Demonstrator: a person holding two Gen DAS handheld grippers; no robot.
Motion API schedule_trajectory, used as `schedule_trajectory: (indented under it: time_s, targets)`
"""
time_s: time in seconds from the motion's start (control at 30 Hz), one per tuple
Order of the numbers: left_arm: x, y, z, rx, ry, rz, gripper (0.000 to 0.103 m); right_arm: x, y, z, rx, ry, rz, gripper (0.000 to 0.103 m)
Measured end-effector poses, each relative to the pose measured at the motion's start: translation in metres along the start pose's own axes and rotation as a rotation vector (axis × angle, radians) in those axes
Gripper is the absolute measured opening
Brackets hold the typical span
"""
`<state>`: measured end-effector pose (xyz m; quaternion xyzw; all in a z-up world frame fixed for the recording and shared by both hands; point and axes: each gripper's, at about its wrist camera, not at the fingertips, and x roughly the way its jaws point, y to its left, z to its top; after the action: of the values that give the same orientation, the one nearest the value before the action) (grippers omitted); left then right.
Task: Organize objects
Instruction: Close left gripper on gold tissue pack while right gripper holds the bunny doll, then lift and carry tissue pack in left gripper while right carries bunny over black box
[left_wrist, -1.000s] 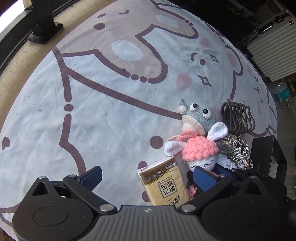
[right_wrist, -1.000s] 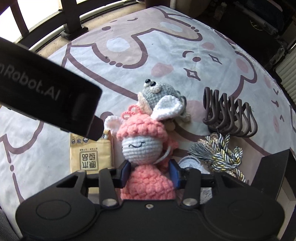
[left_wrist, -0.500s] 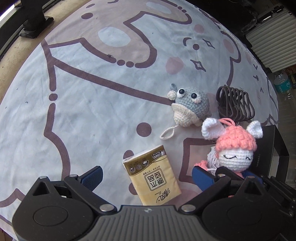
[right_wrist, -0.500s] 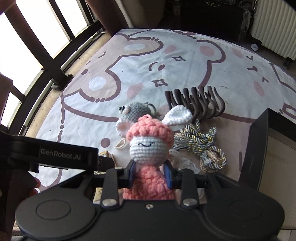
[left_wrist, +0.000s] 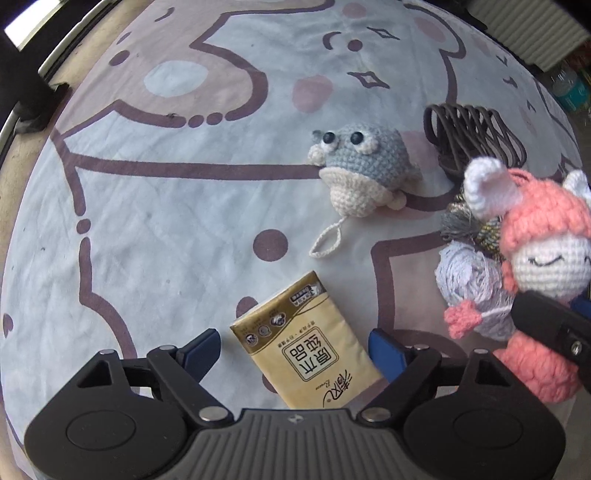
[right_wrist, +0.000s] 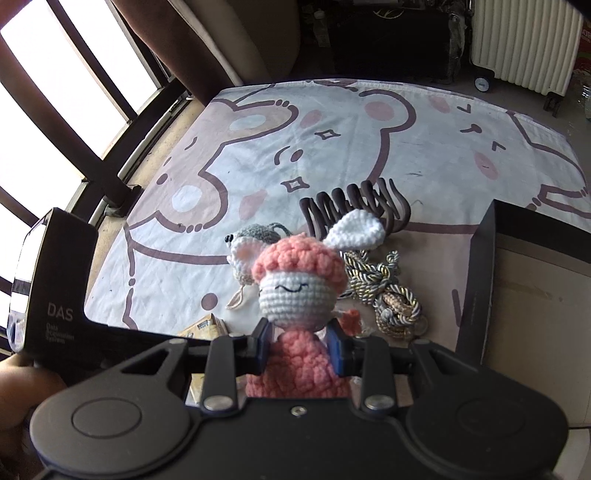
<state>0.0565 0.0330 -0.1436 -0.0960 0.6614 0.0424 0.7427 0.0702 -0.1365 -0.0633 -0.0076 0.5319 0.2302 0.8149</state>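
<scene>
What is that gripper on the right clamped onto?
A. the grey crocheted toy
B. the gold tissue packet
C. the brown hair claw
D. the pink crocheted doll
D: the right gripper has both blue pads pressed into the body of the pink crocheted doll, lifted off the cloth, while the gold tissue packet lies flat between the left gripper's open fingers.

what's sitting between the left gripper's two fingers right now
The gold tissue pack lies on the cloth between the left gripper fingers, which have just been closing but do not touch it yet. The left wrist view shows this.
</scene>
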Motion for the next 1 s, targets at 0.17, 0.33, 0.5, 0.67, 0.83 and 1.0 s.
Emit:
schedule_trajectory:
  time_s: [0.17,0.33,0.5,0.67,0.83,1.0]
  targets:
    - [-0.001,-0.006,-0.007,0.166,-0.008,0.058,0.087,0.001,-0.005,-0.001,0.018,0.003,-0.007,0.033]
    - [-0.004,0.008,-0.009,0.162,-0.012,0.100,0.079,0.002,0.001,0.001,0.016,0.006,-0.006,0.033]
    - [-0.009,0.026,-0.006,0.052,-0.029,0.041,0.074,0.003,0.011,0.001,-0.006,0.013,-0.007,0.033]
    - [-0.002,0.021,0.001,0.072,-0.016,0.028,0.061,0.005,0.014,-0.002,-0.021,0.022,-0.028,0.033]
    - [-0.005,0.018,0.003,0.080,-0.020,0.031,0.053,0.009,0.013,-0.005,-0.031,0.039,-0.051,0.033]
    - [-0.026,0.026,0.003,0.039,-0.092,-0.009,0.053,0.004,0.016,-0.004,-0.037,0.020,-0.064,0.033]
